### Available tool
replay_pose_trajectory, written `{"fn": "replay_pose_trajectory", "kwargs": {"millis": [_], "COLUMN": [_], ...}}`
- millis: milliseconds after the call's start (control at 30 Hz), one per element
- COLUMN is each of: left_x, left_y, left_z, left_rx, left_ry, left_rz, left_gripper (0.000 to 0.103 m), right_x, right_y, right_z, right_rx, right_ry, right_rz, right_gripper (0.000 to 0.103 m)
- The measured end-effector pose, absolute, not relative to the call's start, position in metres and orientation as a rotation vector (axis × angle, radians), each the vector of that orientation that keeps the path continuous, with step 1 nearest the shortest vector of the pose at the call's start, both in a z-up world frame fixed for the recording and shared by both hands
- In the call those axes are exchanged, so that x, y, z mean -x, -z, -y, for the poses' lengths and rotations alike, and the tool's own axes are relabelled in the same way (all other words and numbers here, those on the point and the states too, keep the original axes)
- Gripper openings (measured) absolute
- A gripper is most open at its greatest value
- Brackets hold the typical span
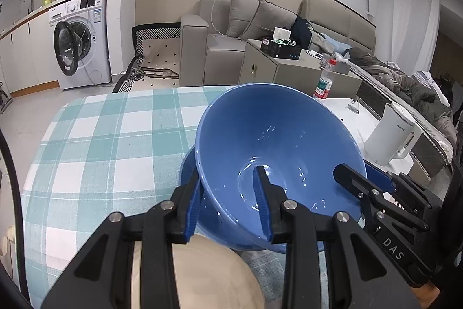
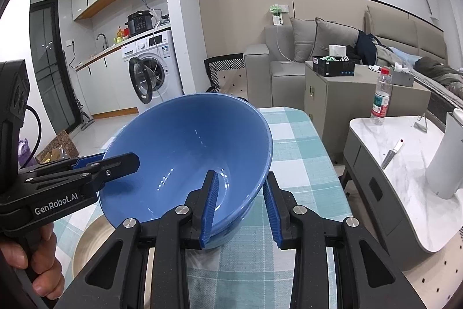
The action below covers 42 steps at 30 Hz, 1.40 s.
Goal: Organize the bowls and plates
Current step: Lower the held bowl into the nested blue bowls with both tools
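— Both hand-held grippers? The left hand-held gripper (image 1: 230,203) is clamped on the blue bowl (image 1: 277,141) wall at lower centre, the right hand-held gripper (image 2: 241,206) on the opposite wall.

— And the bowl?

— Tilted, mid-frame, above a blue plate (image 1: 188,167) on the checked desk (image 1: 110,129). White kettle (image 1: 393,135) further right.

Big bowl (image 1: 277,146) held tilted over the checked tablecloth (image 1: 110,141), left gripper (image 1: 228,178) clamped on its near-left wall, right gripper (image 2: 241,187) on the opposite wall. Plate (image 1: 188,170) right underneath, touching or not, hard to say. Kettle (image 1: 393,135) and bottle (image 1: 325,80) on the side table to the right. Washing machine (image 1: 81,39) far back left.
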<state>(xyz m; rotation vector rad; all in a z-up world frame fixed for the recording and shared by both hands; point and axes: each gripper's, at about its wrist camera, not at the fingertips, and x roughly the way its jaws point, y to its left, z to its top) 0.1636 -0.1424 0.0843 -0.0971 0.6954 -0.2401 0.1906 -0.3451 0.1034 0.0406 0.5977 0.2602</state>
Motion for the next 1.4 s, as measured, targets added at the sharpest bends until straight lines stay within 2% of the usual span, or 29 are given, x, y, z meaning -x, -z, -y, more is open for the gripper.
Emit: {"fn": "replay_pose_trajectory", "kwargs": {"millis": [967, 1400], "left_x": [-0.178, -0.183], "left_y": [-0.054, -0.043], "left_z": [0.136, 0.138], "left_rx": [0.076, 0.049], "left_ry": [0.192, 0.187], "left_rz": [-0.763, -0.793], "left_gripper": [0.032, 0.033], "right_x": [-0.211, -0.214], "right_y": [-0.076, -0.067], "right_z": [0.332, 0.327], "right_rx": [-0.030, -0.011], "right_ry": [-0.267, -0.272], "right_rz": [-0.673, -0.698], "right_gripper": [0.033, 0.041]}}
